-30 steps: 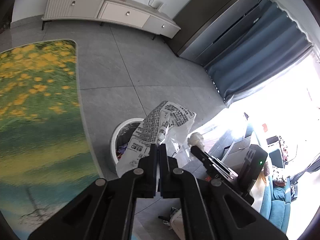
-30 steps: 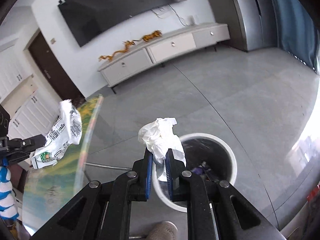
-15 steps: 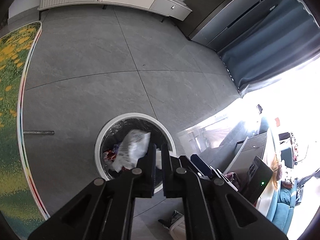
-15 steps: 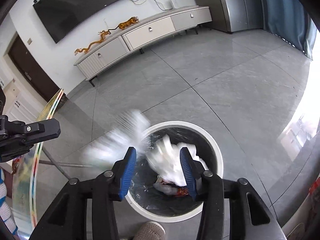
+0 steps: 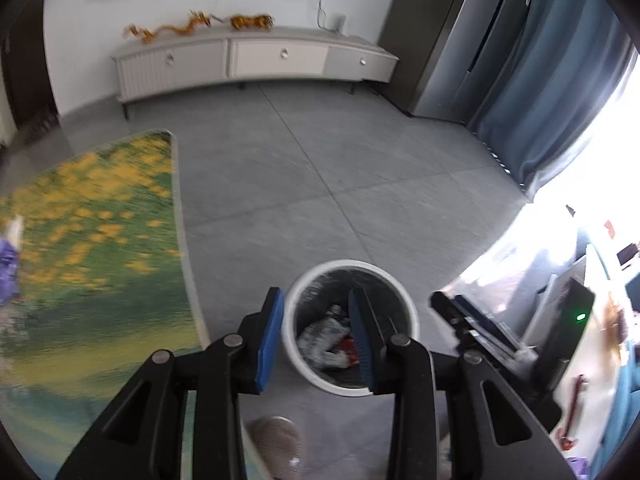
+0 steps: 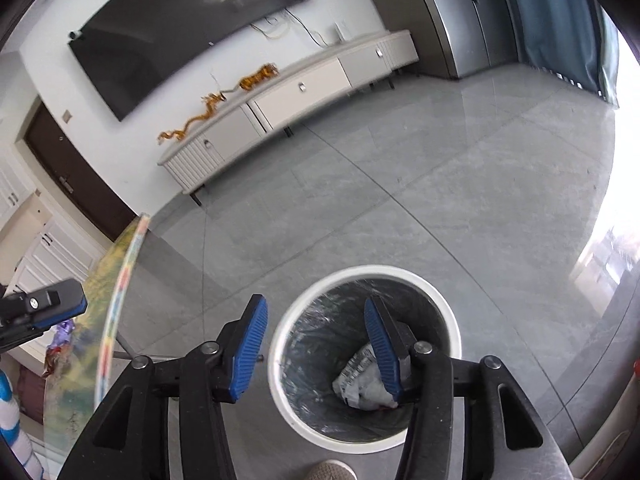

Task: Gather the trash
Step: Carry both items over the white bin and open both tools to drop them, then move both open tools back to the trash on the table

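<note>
Both wrappers have dropped from my grip since a second ago, and both pairs of jaws now stand wide apart with nothing between them. My left gripper [image 5: 316, 336] and right gripper [image 6: 316, 350] hover above the bin [image 6: 280, 344]; the trash [image 6: 362, 384] lies inside. At 9 o'clock is the table [image 5: 92, 240]; at 12, far off, the cabinet [image 5: 256, 60].

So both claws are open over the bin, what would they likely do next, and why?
Probably swing the left claw back toward the flowered table for the purple wrapper. Both claws are open and empty, the right claw too, and crumpled trash already lies in the bin.
</note>
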### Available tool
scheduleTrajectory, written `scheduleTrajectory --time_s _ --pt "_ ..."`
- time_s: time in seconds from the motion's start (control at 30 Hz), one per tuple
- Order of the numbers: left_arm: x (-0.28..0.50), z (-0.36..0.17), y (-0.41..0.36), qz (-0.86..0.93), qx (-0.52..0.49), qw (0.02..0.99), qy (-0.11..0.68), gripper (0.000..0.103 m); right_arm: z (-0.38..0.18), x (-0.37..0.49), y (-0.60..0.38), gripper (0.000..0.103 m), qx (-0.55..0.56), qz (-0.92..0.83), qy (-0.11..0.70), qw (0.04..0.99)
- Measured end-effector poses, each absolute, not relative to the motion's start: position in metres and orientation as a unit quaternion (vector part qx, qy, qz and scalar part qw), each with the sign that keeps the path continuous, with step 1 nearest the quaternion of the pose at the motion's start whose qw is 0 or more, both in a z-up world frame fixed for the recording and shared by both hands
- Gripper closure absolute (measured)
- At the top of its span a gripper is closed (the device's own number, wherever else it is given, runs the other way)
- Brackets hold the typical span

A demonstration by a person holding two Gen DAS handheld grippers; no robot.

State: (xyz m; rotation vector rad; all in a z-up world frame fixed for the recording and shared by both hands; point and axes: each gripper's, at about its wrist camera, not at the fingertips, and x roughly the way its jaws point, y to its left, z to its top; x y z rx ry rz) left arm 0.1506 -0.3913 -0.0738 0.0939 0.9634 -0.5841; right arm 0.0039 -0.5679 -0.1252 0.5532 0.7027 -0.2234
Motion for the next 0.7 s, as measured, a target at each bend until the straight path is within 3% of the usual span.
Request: scheduleTrajectory --time_s 0.33,0.7 --pt "0.096 -0.035 -0.319 -0.166 0.101 0.913 0.359 0.065 -0.074 -0.013 -0.51 0.038 0.226 -0.062 0.293 0.927" --pt "0.067 -0.016 -0.281 -0.138 0.104 0.932 0.318 0.065 -0.054 -0.03 -0.479 0.035 0.209 -0.042 0.277 0.937"
